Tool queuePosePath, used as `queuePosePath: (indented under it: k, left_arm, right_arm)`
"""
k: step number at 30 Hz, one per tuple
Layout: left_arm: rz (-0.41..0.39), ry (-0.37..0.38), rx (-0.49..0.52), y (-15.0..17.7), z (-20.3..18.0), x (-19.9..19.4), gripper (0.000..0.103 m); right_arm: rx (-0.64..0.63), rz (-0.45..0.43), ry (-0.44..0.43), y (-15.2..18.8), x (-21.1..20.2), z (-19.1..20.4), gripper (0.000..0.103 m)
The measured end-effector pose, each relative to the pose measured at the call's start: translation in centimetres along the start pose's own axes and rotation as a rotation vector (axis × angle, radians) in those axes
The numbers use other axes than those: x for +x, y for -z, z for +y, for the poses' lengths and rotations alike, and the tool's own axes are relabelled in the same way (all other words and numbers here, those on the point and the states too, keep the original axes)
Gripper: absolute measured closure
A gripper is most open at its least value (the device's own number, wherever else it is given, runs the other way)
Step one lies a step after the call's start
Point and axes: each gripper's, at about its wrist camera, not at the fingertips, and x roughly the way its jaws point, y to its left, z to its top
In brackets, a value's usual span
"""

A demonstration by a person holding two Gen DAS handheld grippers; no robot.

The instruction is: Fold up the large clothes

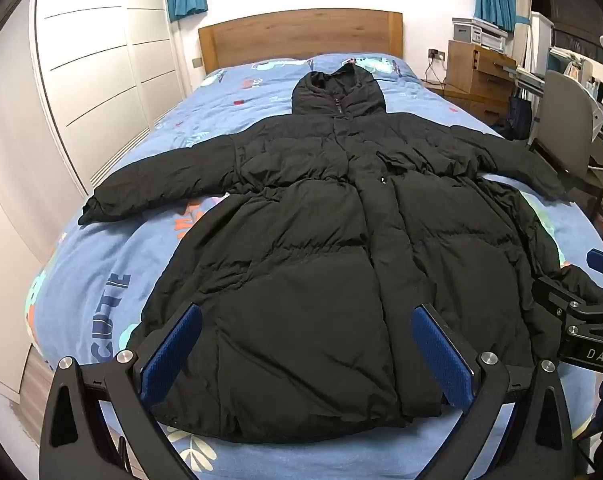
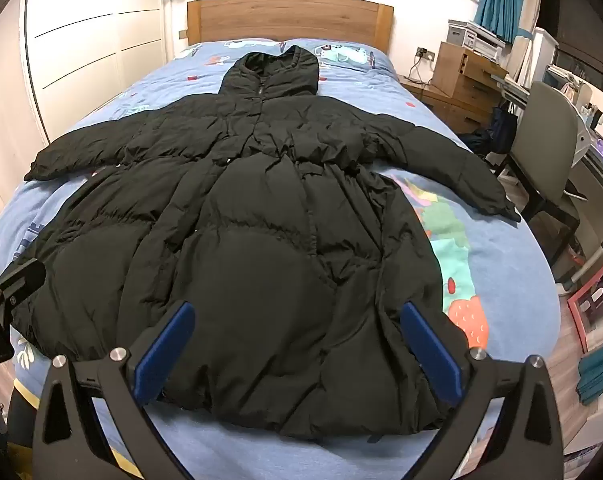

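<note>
A large black hooded puffer coat (image 1: 301, 240) lies flat and face up on the bed, both sleeves spread out sideways, hood toward the headboard. It also fills the right wrist view (image 2: 261, 240). My left gripper (image 1: 307, 320) is open and empty, hovering over the coat's hem on its left part. My right gripper (image 2: 297, 316) is open and empty, hovering over the hem further right. The right gripper shows at the right edge of the left wrist view (image 1: 581, 312); the left one shows at the left edge of the right wrist view (image 2: 5, 288).
The bed has a blue patterned cover (image 1: 113, 280) and a wooden headboard (image 1: 301, 32). White wardrobe doors (image 1: 93, 60) stand to the left. To the right are a wooden bedside unit (image 2: 461, 80), a grey chair (image 2: 549, 140) and a cluttered desk (image 2: 597, 152).
</note>
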Motion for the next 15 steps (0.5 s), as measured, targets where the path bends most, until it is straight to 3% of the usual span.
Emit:
queuePosePath:
  k: [15]
  left_arm:
    - [0.018,0.035,0.006,0.05,-0.22,0.17,0.001]
  right_arm:
    - [0.0,0.003,-0.001,-0.05,-0.03,0.26,0.0]
